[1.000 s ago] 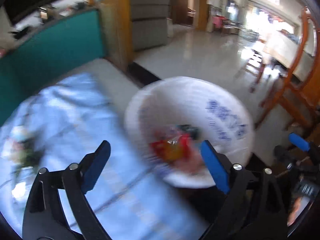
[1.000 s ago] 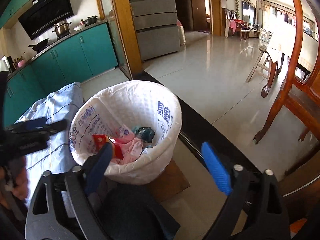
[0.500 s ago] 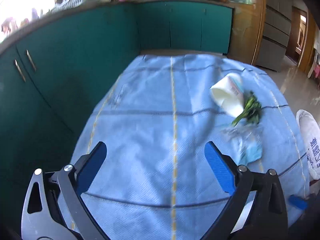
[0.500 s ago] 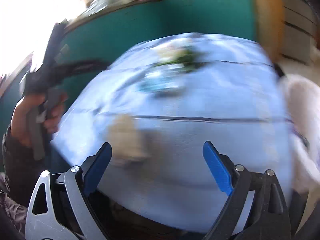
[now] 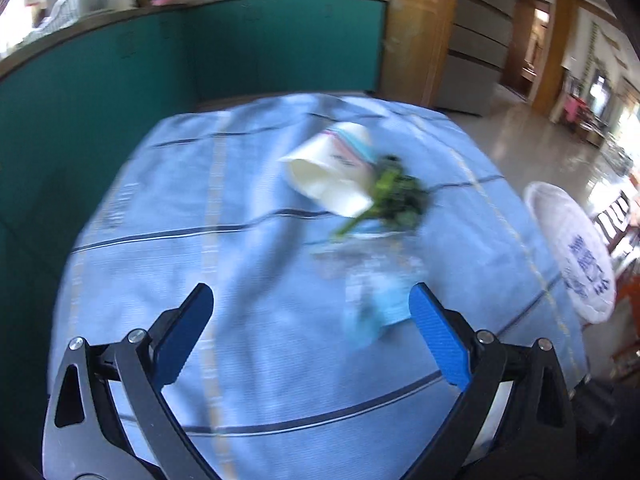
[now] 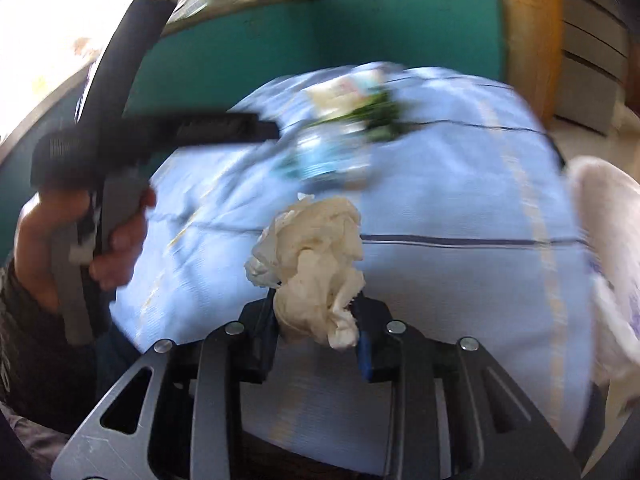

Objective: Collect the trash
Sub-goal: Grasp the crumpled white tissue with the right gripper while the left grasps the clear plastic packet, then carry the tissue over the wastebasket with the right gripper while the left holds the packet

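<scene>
My right gripper (image 6: 318,320) is shut on a crumpled white tissue (image 6: 312,256) above the near part of the blue cloth table (image 6: 440,288). My left gripper (image 5: 310,332) is open and empty over the same table (image 5: 200,280); it also shows in the right wrist view (image 6: 224,130), held at the left. Farther on lie a tipped white paper cup (image 5: 332,176), a green vegetable scrap (image 5: 394,198) and a clear and blue plastic wrapper (image 5: 372,300). The white-lined trash bin (image 5: 572,248) stands at the table's right edge and also shows in the right wrist view (image 6: 604,240).
Teal kitchen cabinets (image 5: 240,52) curve behind the table. A grey fridge (image 5: 476,44) and a shiny tiled floor (image 5: 540,136) lie to the right. The person's hand (image 6: 80,240) is at the left.
My right gripper has closed on the white tissue that lay on the cloth. My left gripper has moved closer to the cup, greens and wrapper and stays open.
</scene>
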### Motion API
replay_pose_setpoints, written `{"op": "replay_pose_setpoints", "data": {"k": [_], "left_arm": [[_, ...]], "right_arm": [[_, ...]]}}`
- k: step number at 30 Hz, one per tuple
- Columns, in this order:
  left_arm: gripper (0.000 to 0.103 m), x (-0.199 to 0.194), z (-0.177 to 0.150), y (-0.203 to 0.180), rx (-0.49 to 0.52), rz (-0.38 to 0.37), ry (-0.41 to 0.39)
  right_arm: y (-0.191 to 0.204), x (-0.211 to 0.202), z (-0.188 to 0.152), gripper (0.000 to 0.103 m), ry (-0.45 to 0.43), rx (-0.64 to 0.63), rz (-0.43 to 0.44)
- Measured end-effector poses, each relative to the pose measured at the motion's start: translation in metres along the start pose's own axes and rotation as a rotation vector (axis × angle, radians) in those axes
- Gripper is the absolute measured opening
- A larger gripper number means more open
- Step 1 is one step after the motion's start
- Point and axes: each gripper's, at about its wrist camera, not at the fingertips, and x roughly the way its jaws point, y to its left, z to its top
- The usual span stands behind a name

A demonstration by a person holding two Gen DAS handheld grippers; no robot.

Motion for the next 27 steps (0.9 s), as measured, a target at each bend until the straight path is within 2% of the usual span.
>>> {"op": "replay_pose_setpoints", "data": {"k": [2,7,8,9,13,15,20,27], "left_arm": [[0.099,0.010,0.004,-0.020,0.036,-0.047,0.025],[0.097,0.035,0.008,-0.049,0.080,-0.026,0.057],[0.087,0.038,0.007,-0.049,0.075,-0.033,0.062],[0.077,0.041,0.006,-0.048,0.064,-0.042,0.073],[0.053,0.044,0.002,-0.037,0.030,-0.063,0.093],[0.053,0.042,-0.001,-0.029,0.007,-0.081,0.095],[0.052,0.025,-0.010,-0.015,-0.003,-0.091,0.074],[0.052,-0.023,-0.019,-0.013,0.054,-0.062,-0.031]], "right_arm": [[-0.023,-0.010,-0.002,0.032,-0.013,0.056,-0.047],[-0.060,-0.022,-0.010,0.037,-0.025,0.144,-0.110],[-0.064,-0.024,-0.012,0.039,-0.026,0.151,-0.117],[-0.066,-0.025,-0.012,0.046,-0.028,0.154,-0.125],[-0.071,-0.024,-0.010,0.077,-0.049,0.156,-0.146],[-0.071,-0.022,-0.009,0.081,-0.052,0.149,-0.159],[-0.072,-0.014,-0.004,0.082,-0.034,0.124,-0.206],[-0.071,0.004,-0.004,0.082,0.007,0.089,-0.242]]}}
